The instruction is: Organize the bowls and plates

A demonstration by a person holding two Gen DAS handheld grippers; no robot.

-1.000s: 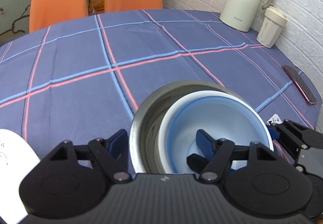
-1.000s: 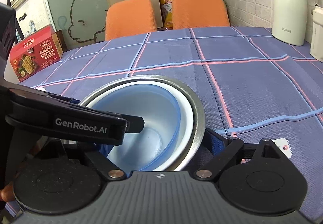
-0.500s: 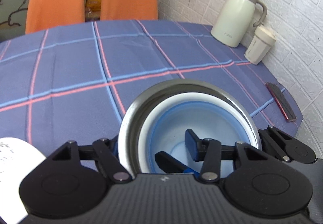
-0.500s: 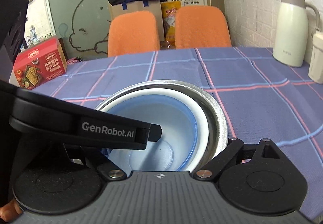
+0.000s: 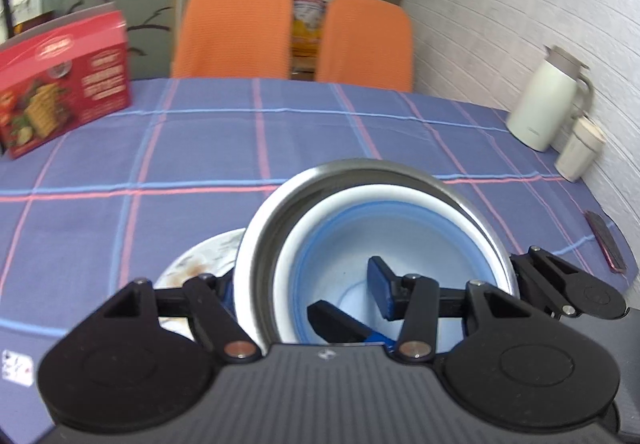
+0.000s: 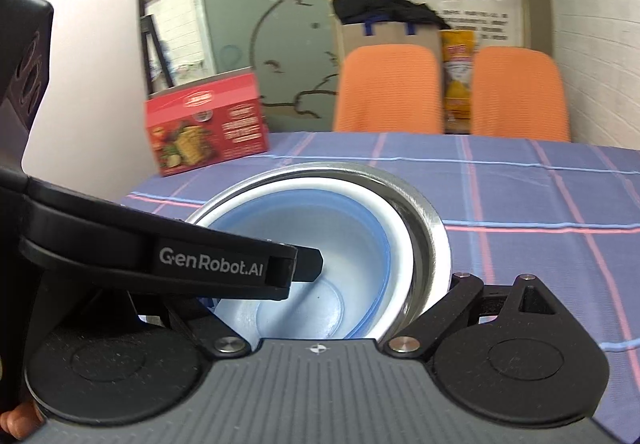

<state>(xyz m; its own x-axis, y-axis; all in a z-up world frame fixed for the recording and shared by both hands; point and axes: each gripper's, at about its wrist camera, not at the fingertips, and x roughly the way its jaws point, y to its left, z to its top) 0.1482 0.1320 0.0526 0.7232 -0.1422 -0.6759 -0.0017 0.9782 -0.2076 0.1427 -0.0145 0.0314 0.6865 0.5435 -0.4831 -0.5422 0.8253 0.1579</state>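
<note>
- Left gripper (image 5: 304, 294): fingers straddle near wall of nested bowls, clamped on shiny steel bowl (image 5: 356, 168) w/ white-and-blue plastic bowl (image 5: 344, 240) inside.
- Right gripper (image 6: 352, 292): grips opposite rim.
- Stack held above stained white plate (image 5: 200, 256) on counter (image 5: 120, 172).

Red box (image 5: 64, 78), white jug (image 5: 546, 104), cup (image 5: 580, 154).

Blue-and-white bowl (image 5: 380, 244), blue plaid tablecloth (image 5: 200, 156), orange chairs (image 5: 236, 32).
</note>
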